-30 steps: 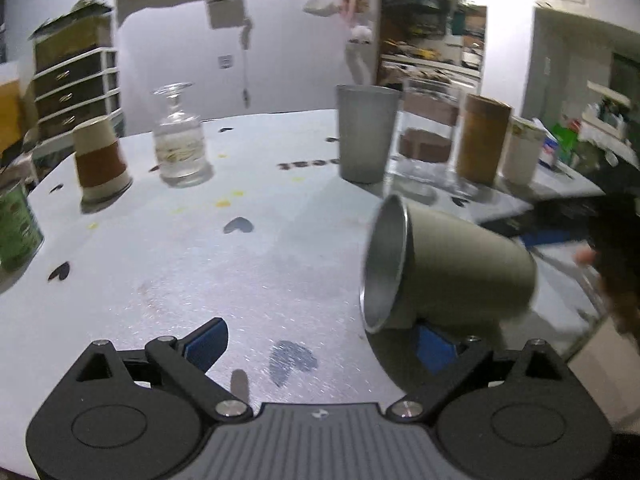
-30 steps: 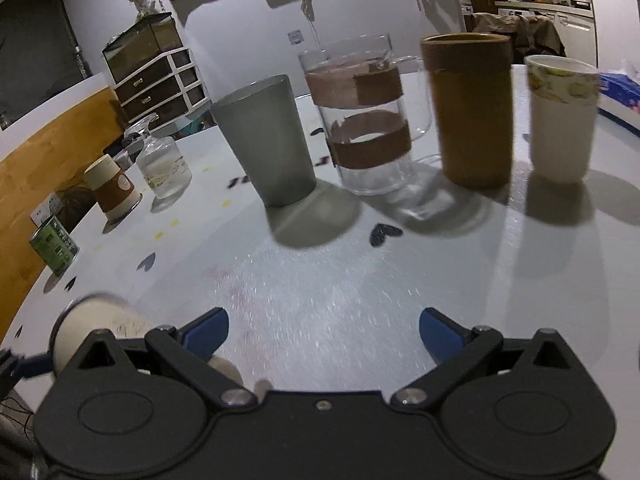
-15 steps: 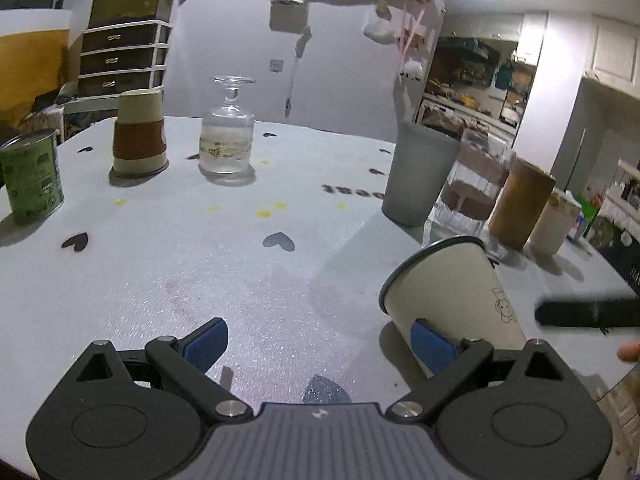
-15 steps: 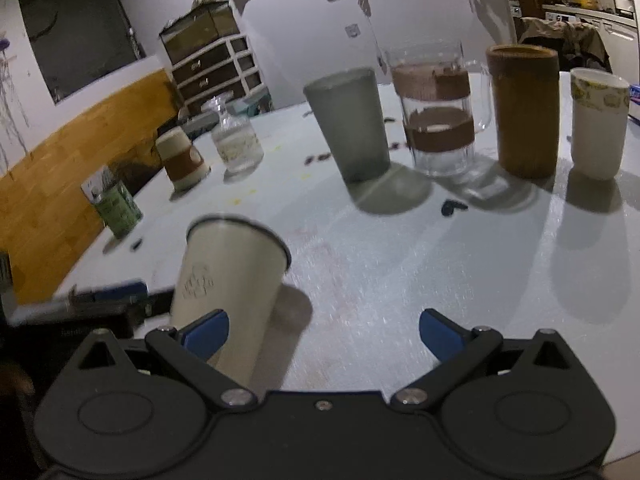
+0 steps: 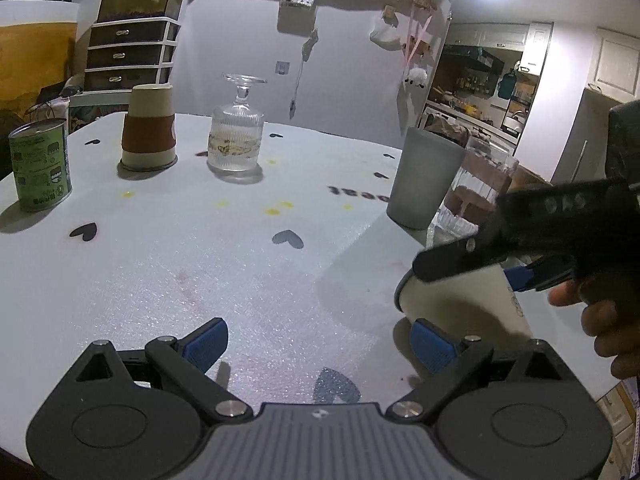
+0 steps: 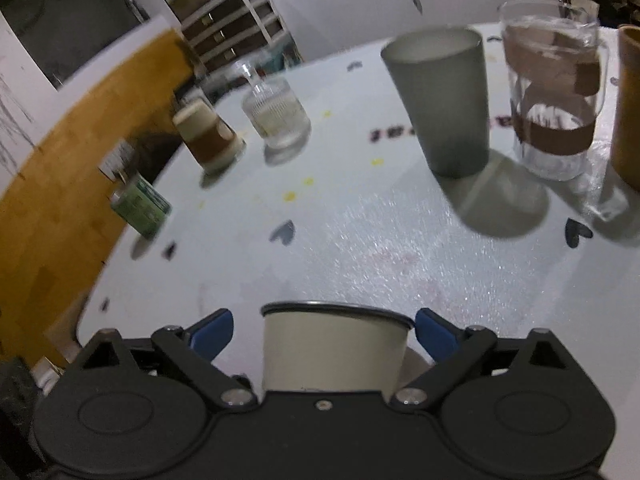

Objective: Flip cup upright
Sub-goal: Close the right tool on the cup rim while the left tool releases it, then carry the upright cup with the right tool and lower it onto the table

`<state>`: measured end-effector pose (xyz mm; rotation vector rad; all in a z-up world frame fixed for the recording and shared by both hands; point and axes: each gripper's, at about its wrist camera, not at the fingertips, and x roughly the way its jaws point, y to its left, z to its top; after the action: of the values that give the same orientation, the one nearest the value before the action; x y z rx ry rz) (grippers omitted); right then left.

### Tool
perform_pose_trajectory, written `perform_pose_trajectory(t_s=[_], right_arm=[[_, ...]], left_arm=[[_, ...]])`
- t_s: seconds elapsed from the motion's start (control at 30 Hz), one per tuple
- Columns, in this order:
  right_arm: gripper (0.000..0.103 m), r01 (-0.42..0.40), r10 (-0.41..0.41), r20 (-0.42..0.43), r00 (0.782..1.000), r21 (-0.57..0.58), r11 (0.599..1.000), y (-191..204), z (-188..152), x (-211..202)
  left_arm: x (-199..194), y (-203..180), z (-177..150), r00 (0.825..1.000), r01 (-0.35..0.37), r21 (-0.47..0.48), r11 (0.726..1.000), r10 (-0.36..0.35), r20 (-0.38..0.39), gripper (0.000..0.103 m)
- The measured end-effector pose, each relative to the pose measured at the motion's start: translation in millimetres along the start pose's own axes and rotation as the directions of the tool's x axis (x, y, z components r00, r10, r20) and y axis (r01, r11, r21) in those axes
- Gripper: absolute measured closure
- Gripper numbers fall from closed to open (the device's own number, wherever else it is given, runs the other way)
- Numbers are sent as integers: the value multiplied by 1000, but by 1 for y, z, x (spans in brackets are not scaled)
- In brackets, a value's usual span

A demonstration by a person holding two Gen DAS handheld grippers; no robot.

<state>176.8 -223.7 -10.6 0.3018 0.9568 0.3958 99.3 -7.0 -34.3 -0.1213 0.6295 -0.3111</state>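
Note:
The cream cup with a dark rim (image 6: 334, 350) stands upright on the white table, between the open fingers of my right gripper (image 6: 322, 330); the blue pads stand clear of its sides. In the left wrist view the same cup (image 5: 460, 304) sits at the right, half hidden by the right gripper's black body (image 5: 560, 216) that reaches over it. My left gripper (image 5: 320, 340) is open and empty; its right blue pad (image 5: 432, 344) is just in front of the cup's base.
On the round white table (image 5: 200, 264): a green can (image 5: 40, 164), an upturned brown-sleeved paper cup (image 5: 149, 128), an upturned stemmed glass (image 5: 236, 136), a grey tumbler (image 5: 424, 178), a glass mug with brown bands (image 6: 554, 96), a brown cylinder (image 6: 628, 108). The table edge lies at left (image 6: 100, 280).
The cup went from lying on its side, through tilted, to upright. The right gripper has swung round and closed in so the cup now sits between its open fingers.

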Motion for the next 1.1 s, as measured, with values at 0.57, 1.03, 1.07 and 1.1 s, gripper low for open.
perform_pose_trajectory(t_s=[0.57,1.03,1.07,1.1], right_arm=[[21,133,-112,238,965,-71,989,-63,-12,-102],[21,648,-577,498,648,39,761,-148,5,-122],[21,656,-586,498,639,43,753,-150,3,-121],[21,661,-590,500,635,44,749,-153,1,-120]], left_arm=[[-8,-14,-1,1000,14,35,999,-15,16,5],[-8,-26,-2,1000,8,80,997,-10,25,5],[-8,-27,-2,1000,8,81,997,-10,23,5],[-7,-27,-2,1000,7,82,997,-9,22,5]])
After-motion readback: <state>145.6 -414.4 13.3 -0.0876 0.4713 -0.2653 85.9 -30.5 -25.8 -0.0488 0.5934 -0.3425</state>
